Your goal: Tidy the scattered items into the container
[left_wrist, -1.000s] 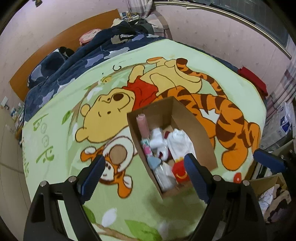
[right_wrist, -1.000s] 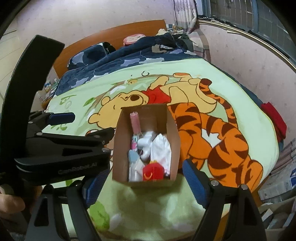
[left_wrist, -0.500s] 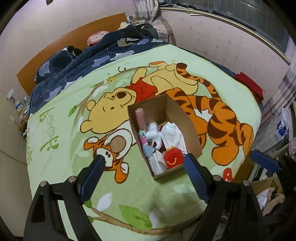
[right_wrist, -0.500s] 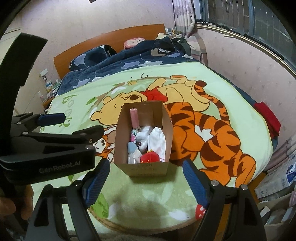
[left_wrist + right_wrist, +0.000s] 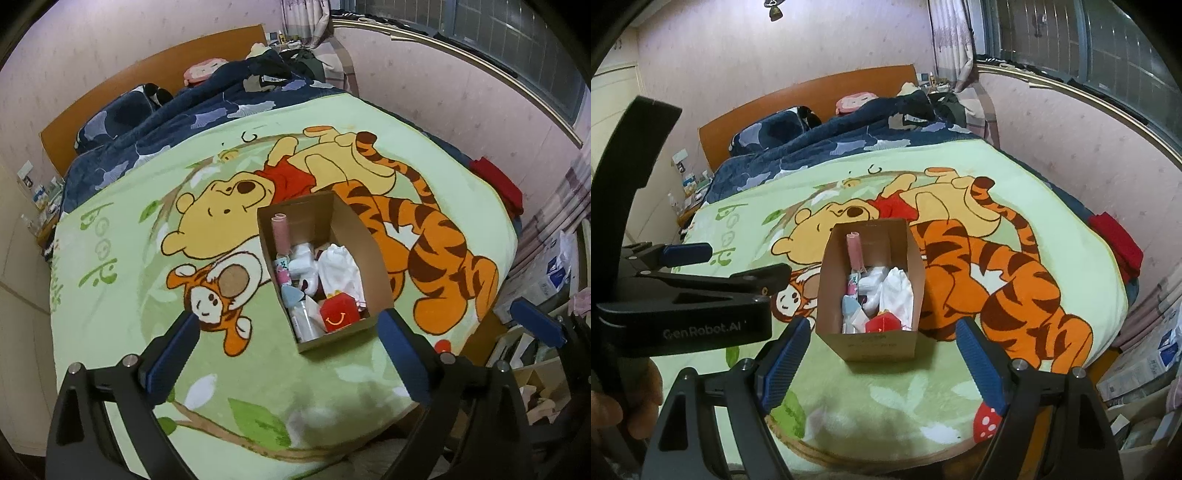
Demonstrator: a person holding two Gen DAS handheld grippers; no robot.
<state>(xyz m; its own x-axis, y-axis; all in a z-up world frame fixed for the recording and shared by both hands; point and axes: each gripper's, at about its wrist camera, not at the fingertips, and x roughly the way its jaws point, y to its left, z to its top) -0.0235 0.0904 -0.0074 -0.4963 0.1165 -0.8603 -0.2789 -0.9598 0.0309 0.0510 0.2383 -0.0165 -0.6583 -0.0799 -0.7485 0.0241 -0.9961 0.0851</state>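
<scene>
An open cardboard box (image 5: 369, 258) stands on the green cartoon blanket (image 5: 110, 314). In it lie a pink roll (image 5: 281, 236), a white cloth (image 5: 340, 269), a red carton with a yellow smile (image 5: 340, 315) and a clear bottle (image 5: 303, 325). My left gripper (image 5: 288, 323) hovers above and short of the box. Its jaws are opening and nothing is between them. My right gripper (image 5: 882, 328) is open and empty, just before the box (image 5: 879, 343). The left gripper's black body (image 5: 683, 317) fills the left of the right wrist view.
A navy duvet (image 5: 184, 118) and wooden headboard (image 5: 110, 96) lie beyond the blanket. A red cloth (image 5: 498, 181) hangs at the right bed edge. Boxes and packets (image 5: 546, 273) crowd the floor at right. A hand (image 5: 613, 410) grips the left tool.
Both grippers have drawn back and up from the box, which now looks smaller and farther off. The left fingers stand slightly wider apart. The box's contents are unchanged.
</scene>
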